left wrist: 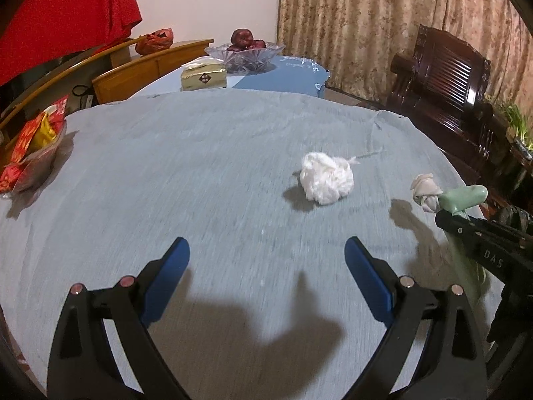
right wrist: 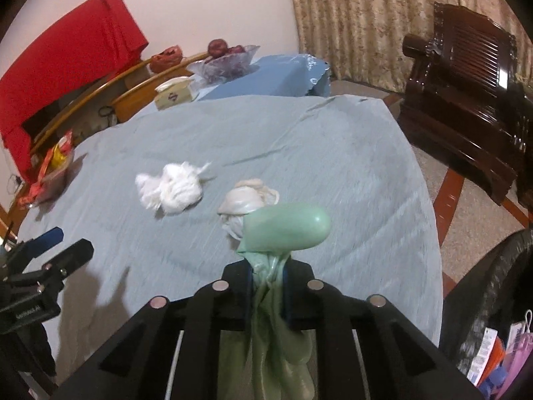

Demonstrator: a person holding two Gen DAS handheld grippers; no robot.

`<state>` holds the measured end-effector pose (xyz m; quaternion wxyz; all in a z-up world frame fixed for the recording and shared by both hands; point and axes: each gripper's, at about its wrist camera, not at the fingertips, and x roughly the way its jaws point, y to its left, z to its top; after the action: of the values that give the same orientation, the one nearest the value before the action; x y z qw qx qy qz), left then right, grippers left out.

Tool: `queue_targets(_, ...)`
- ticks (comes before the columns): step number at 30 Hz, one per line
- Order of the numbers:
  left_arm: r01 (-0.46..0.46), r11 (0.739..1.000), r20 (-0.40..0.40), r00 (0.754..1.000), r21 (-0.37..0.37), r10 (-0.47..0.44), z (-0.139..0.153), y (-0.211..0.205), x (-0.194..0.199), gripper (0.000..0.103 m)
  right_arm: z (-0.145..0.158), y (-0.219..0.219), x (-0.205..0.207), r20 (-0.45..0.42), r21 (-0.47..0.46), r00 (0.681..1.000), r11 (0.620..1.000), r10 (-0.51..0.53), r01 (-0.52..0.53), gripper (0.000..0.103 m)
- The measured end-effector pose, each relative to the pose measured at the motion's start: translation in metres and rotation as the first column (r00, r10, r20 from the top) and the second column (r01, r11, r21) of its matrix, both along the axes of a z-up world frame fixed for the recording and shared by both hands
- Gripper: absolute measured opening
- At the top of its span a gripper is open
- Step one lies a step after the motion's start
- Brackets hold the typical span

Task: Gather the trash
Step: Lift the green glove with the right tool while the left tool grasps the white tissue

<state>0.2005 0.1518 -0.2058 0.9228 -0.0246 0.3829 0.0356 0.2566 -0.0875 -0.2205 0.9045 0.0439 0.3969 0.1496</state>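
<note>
A crumpled white tissue ball [left wrist: 326,178] lies on the grey-blue tablecloth [left wrist: 200,166], ahead and right of my open, empty left gripper [left wrist: 266,253]. It also shows in the right wrist view [right wrist: 171,188]. A smaller grey-white crumpled wad [left wrist: 424,191] lies further right; in the right wrist view [right wrist: 246,201] it sits just beyond my right gripper [right wrist: 266,270]. The right gripper is shut on a pale green plastic bag [right wrist: 286,230], whose puffed end sticks out past the fingertips and whose rest hangs down. The bag shows at the left view's right edge [left wrist: 463,198].
A bowl of red and yellow snack packets [left wrist: 33,146] sits at the table's left edge. A tissue box [left wrist: 203,78] and a glass fruit bowl [left wrist: 245,53] stand on a blue surface behind. A dark wooden chair [right wrist: 466,100] stands right of the table.
</note>
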Motion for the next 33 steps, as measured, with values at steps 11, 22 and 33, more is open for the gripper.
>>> queue_targets(11,0.029,0.999,-0.022,0.999,-0.040,-0.030,-0.009,-0.015,0.078,0.081,0.005,-0.005,0.052,0.013,-0.009,0.999,0.999,-0.047,0.047,0.014)
queue_targets(22,0.079,0.990,-0.086,0.992,-0.113,-0.089,-0.035,-0.037,0.121,0.047,-0.001,-0.011,0.069,0.001,-0.013,0.999,0.999,-0.050,0.050,0.014)
queue_targets(33,0.094,0.992,-0.016,0.995,-0.082,-0.095,-0.007,-0.049,0.095,0.035,0.014,-0.017,0.049,0.009,0.011,0.999,0.999,-0.037,0.037,0.014)
